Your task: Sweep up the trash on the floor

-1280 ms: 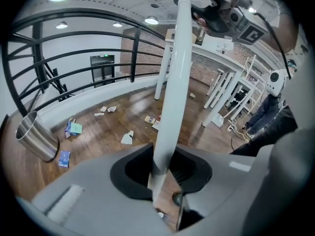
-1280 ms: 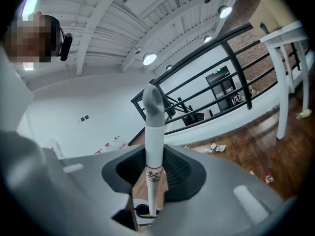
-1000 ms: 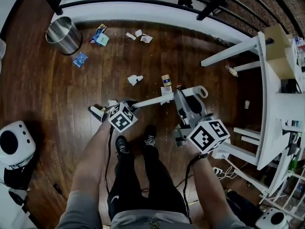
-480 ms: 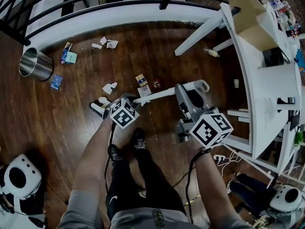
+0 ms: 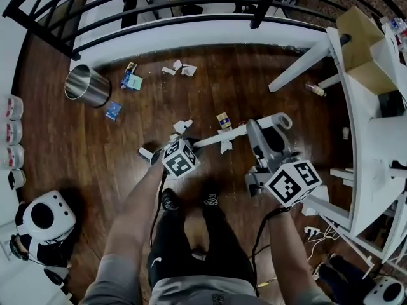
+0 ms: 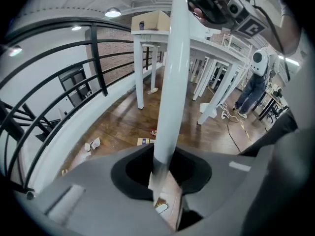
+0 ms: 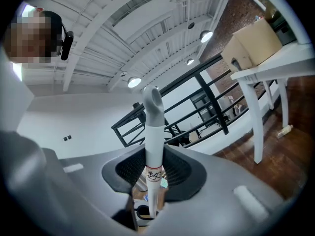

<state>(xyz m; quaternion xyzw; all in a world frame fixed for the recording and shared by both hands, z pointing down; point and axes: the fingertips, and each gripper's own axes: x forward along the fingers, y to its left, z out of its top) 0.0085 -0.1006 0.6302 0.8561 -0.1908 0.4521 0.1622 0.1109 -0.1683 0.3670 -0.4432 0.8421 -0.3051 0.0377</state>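
Angled steeply down, the left tool has just tightened on the white handle that the near-level right tool clamps.

Head view overhead; pole shared close-up

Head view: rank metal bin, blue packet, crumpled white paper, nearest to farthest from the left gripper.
1. crumpled white paper, just beyond the left gripper, its jaws just closing round the broom handle
2. blue packet, up-left
3. metal bin, far left
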